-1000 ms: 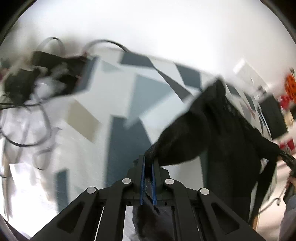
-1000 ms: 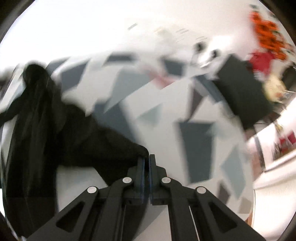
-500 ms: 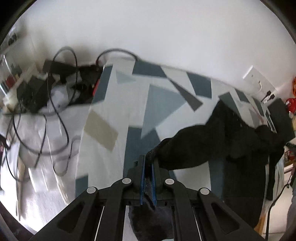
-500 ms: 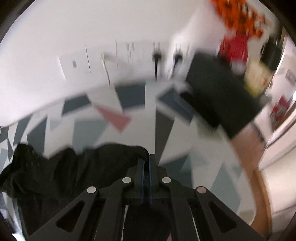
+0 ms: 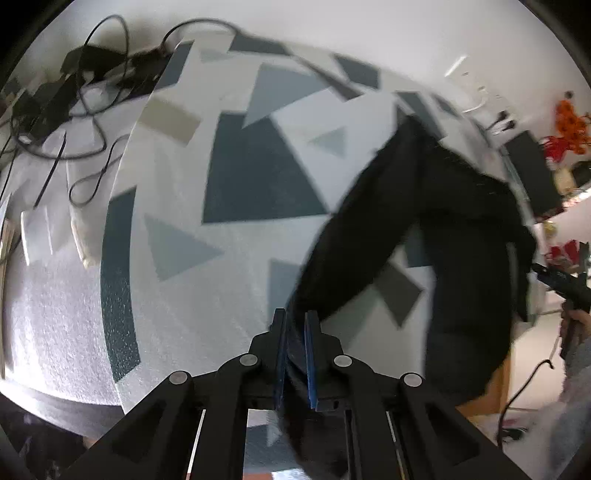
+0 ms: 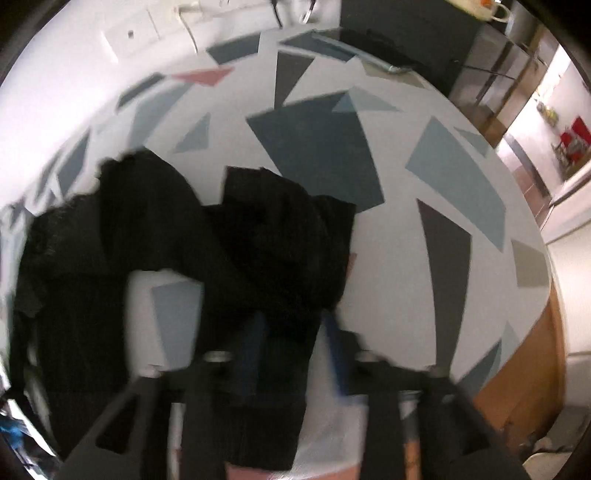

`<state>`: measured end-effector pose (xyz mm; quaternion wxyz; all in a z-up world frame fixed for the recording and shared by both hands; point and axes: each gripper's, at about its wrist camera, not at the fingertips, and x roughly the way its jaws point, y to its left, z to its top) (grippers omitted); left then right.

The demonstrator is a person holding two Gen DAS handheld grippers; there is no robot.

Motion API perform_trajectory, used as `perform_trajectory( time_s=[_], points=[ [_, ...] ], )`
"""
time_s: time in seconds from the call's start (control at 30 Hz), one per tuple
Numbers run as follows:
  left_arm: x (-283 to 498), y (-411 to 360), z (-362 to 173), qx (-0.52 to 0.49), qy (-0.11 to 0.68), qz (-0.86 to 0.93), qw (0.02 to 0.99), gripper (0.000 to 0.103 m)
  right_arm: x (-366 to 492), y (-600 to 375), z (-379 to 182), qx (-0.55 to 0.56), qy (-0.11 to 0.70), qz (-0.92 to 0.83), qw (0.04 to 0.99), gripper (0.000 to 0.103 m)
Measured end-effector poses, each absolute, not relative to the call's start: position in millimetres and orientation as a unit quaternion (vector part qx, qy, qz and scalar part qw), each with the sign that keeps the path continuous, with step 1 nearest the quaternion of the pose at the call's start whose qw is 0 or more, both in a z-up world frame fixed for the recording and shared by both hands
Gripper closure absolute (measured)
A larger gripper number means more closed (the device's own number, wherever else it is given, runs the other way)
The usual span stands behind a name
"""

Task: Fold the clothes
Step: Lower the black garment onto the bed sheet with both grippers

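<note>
Surface: a table [image 5: 229, 280] under a white cloth printed with grey, blue-grey and dark slate triangles and blocks; its wooden edge shows at the lower right of the right wrist view.

Garment: a black knitted garment [image 5: 465, 236] lies crumpled on the patterned cloth, stretched in a band from the left tool toward the far right of the left wrist view, with part of it draped over the table's near edge. In the right wrist view the same garment [image 6: 258, 236] is bunched in the left and middle of the picture.

Left tool: the left tool [image 5: 295, 325] has its blue-lined jaws pressed nearly together, pinching a corner of the black fabric, which hangs on behind them.

Right tool: the right tool [image 6: 295, 332] is blurred; its jaws have just been opening and now stand spread, with a fold of black fabric lying between them and the pads apart from it.

Background: tangled black cables [image 5: 85, 92] lie beyond the cloth's far left edge, against a white wall [image 5: 332, 29].
</note>
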<state>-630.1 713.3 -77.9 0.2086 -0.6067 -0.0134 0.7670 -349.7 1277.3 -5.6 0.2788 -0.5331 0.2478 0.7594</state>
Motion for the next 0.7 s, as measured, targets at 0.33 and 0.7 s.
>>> perform_trajectory(
  time_s=[0.33, 0.7],
  points=[
    [-681, 763, 3, -0.517, -0.013, 0.809, 0.279, 0.063, -400, 1270, 68, -0.464, 0.228, 0.836, 0.185, 0.052],
    [-815, 953, -74, -0.579, -0.008, 0.745, 0.332, 0.055, -539, 1265, 1, -0.535, 0.124, 0.834, 0.055, 0.052]
  ],
)
